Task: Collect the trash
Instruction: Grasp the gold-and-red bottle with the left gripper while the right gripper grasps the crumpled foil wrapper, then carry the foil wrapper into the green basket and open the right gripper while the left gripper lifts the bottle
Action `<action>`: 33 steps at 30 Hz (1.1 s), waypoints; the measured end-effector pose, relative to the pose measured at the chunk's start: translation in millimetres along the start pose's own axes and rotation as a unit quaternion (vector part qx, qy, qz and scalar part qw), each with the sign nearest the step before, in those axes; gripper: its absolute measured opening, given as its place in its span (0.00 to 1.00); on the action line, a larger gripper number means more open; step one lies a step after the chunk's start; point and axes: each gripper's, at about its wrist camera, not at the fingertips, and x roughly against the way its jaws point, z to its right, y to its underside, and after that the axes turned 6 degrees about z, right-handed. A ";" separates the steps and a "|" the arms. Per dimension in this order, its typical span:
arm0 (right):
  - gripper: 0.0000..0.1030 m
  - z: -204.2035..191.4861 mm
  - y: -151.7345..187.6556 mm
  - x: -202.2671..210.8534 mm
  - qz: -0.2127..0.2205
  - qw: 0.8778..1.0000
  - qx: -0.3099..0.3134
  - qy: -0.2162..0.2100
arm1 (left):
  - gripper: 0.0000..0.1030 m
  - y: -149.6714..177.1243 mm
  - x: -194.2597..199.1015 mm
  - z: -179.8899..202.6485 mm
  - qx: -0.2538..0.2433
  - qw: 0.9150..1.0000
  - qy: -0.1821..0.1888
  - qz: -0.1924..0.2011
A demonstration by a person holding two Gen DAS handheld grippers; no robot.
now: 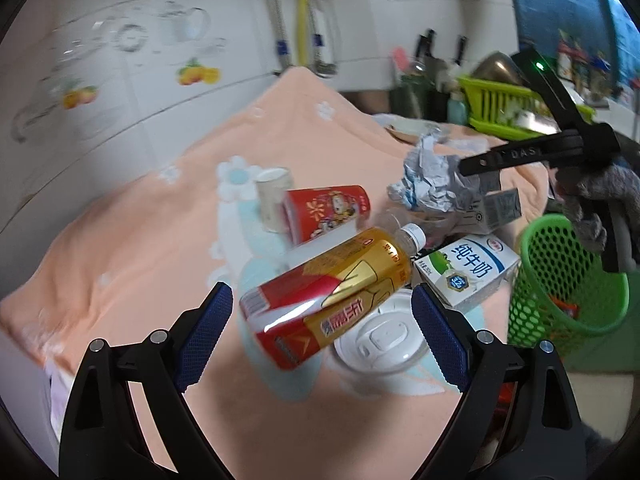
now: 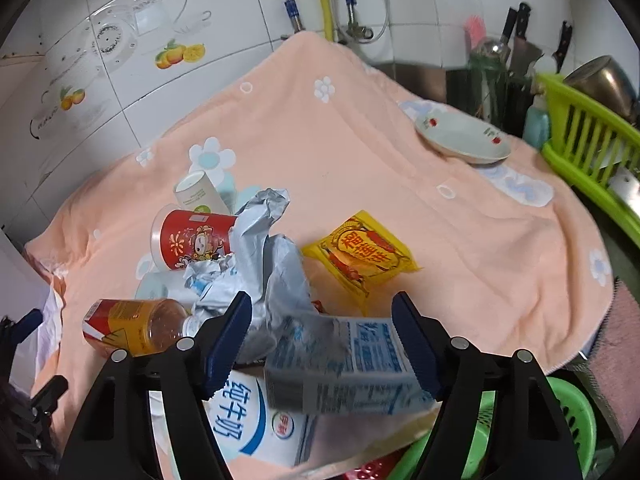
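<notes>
Currently the left gripper (image 1: 322,330) has its jaws spread wide around the tea bottle (image 1: 332,296), not touching it. The right gripper (image 2: 322,344), jaws also open, straddles a flattened carton (image 2: 340,364).

Risk: the bottle lies partly on a white lid (image 1: 380,338); closing off-centre could roll it sideways or drag the lid along.

Bottle lies on the towel-covered surface (image 1: 160,240), long axis running 8 to 2 o'clock, cap toward 2. The green basket (image 1: 568,292) stands at 3 o'clock.
</notes>
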 end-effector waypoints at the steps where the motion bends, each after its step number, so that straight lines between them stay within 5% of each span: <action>1: 0.68 0.1 -0.9 -4.8 -0.006 1.000 0.000 0.001 | 0.87 -1.4 -5.7 0.4 -0.007 1.000 0.004 -0.003; 6: 0.56 -1.8 -0.1 -21.5 -0.026 1.000 0.000 -0.012 | 0.91 -5.3 -36.9 -1.8 -0.038 0.996 0.071 -0.034; 17: 0.16 -8.5 -3.6 -20.8 -0.022 0.999 -0.010 -0.043 | 0.92 -7.9 -68.8 -3.3 -0.092 0.987 0.116 -0.070; 33: 0.13 -21.3 -25.6 42.7 0.046 0.998 0.011 -0.047 | 0.94 -5.4 -116.9 1.0 -0.126 0.968 0.175 -0.127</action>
